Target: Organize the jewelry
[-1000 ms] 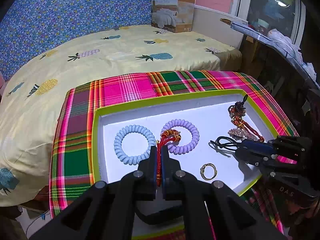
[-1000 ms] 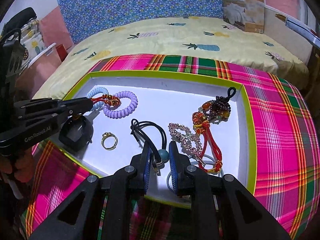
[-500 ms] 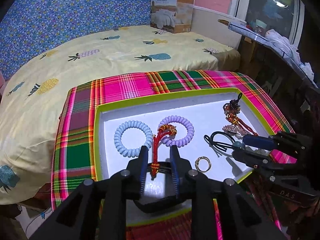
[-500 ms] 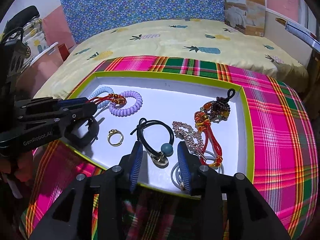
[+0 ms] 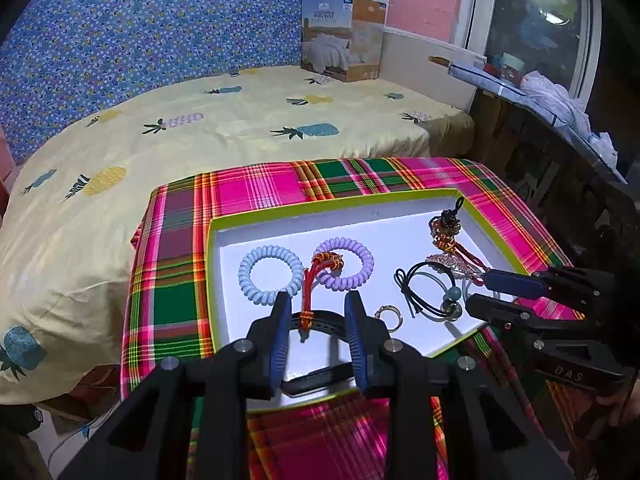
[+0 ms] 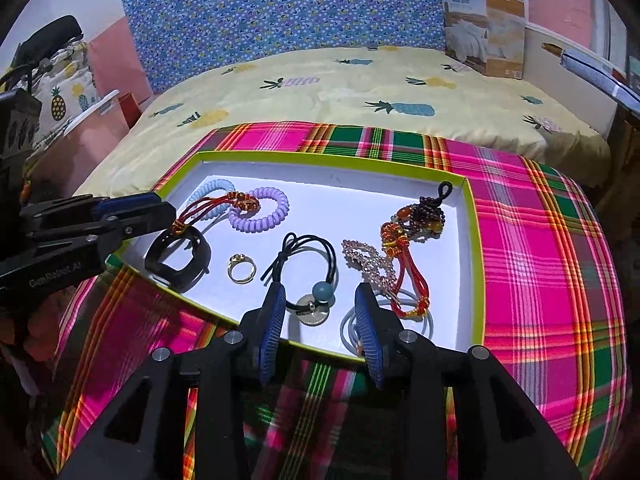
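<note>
Both grippers had let go and drawn back since the earlier frames. One second before, the left gripper [image 5: 316,312] was clamped on the red cord charm [image 5: 316,276] and the right gripper [image 6: 320,312] on the black hair tie [image 6: 308,264]; now each stood with fingers spread and nothing between them. The charm lay just ahead of the left fingers, its cord running from the black ring [image 6: 178,258] forward to the purple coil tie [image 5: 346,264], with the blue coil tie [image 5: 270,274] ahead and to the left. Between the right fingers lay the hair tie's teal bead [image 6: 323,293]. All rested in the white tray [image 6: 360,196], the gold ring [image 6: 240,268] between the two grippers.
</note>
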Available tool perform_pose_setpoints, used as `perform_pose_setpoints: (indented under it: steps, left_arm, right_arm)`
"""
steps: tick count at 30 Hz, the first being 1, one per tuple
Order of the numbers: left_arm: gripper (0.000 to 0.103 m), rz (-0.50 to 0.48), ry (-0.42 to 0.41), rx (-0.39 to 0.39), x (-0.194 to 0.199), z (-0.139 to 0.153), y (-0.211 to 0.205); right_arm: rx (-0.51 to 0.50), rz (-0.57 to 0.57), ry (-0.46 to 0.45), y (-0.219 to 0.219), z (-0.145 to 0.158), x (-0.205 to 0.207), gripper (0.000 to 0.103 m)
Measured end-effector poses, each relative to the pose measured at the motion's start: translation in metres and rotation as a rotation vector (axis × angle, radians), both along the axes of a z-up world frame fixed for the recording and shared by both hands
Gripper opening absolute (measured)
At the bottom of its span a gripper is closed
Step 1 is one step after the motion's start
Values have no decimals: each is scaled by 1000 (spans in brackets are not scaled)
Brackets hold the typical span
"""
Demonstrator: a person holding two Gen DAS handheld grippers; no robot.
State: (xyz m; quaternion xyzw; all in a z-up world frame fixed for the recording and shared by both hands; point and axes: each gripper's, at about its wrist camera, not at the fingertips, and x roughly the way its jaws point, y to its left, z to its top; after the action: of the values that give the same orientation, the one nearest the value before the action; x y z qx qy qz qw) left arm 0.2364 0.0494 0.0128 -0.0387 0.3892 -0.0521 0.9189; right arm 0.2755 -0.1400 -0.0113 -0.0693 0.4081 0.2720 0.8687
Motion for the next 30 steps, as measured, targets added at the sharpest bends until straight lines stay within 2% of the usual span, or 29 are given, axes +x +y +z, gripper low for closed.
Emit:
perform_pose_setpoints:
  steps: [16,25,30]
  left_arm:
    - [29,45,-10,0,-15,3,10]
    - [29,73,-26,-29,-58,15,0]
    - [29,79,-40,-2,-88,21,-13]
  right_arm:
    - [6,8,-7,-1,6,-11,37]
    - [23,-5,-26,-13,22,-40,37]
    - [29,-13,-37,-23,30,-68,37]
